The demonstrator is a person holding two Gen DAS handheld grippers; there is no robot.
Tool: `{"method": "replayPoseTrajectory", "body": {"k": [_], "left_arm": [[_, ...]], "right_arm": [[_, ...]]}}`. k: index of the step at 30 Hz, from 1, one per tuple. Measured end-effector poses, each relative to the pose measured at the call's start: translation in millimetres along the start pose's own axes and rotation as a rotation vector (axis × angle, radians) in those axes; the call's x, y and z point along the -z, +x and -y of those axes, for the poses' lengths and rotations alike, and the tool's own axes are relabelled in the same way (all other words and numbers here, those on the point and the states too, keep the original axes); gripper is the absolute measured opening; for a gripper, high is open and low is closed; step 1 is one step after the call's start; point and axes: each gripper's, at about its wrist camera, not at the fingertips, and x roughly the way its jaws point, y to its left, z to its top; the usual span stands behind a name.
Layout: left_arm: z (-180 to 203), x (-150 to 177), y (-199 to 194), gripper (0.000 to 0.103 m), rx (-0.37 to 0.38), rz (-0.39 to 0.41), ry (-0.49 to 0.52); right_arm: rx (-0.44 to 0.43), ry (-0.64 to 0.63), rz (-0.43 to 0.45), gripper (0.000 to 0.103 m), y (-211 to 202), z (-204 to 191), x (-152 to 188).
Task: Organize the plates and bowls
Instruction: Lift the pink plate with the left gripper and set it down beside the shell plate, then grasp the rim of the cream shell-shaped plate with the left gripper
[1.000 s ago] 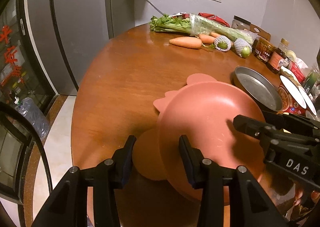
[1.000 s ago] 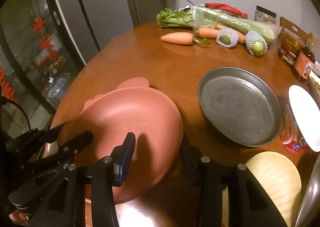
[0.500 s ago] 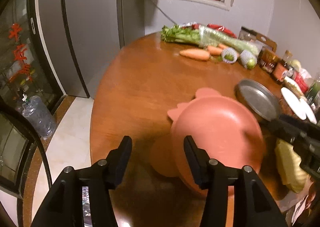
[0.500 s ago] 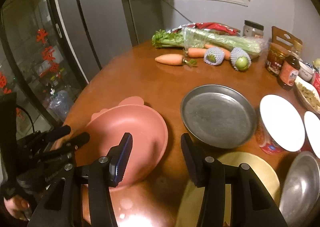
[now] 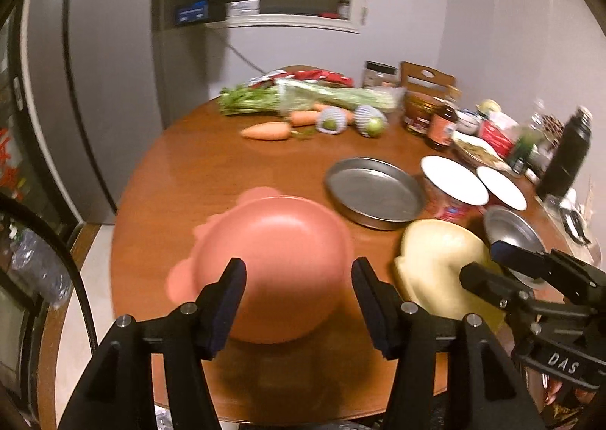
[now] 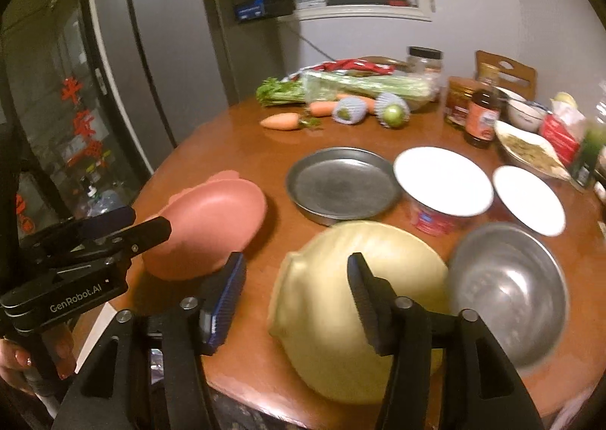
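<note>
Pink bowl point(image 5: 276, 259) on table point(image 5: 212, 180) (both grippers' jaws just opening, empty).

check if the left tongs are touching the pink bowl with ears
Apart. In the right wrist view the left tongs hang open beside the pink eared bowl; nothing sits between their fingers. Both views show them drawn back.

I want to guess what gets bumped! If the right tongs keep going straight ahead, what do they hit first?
Probably the yellow bowl: it sits right between and ahead of the open right tongs. Depth is hard to judge.
</note>
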Motion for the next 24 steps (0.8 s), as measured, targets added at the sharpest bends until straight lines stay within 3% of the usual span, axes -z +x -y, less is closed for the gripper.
{"method": "replayPoseTrajectory", "body": {"k": [7,11,24], "left_arm": [[45.6,2.0,14.7,0.058,0.047,-0.026,0.084],[70.0,4.2,26.4,0.058,0.026,-0.046,0.147],[93.3,17.4,44.6,0.058,0.042,-0.106,0.194]], "right_arm": [[0.038,0.046,-0.009,0.058,-23.0,25.2,24.9],[0.057,0.072,-0.014,0.058,-31.0,39.4,35.0],[0.058,0.139,-0.038,0.058,-37.7,63.8,58.7]]}}
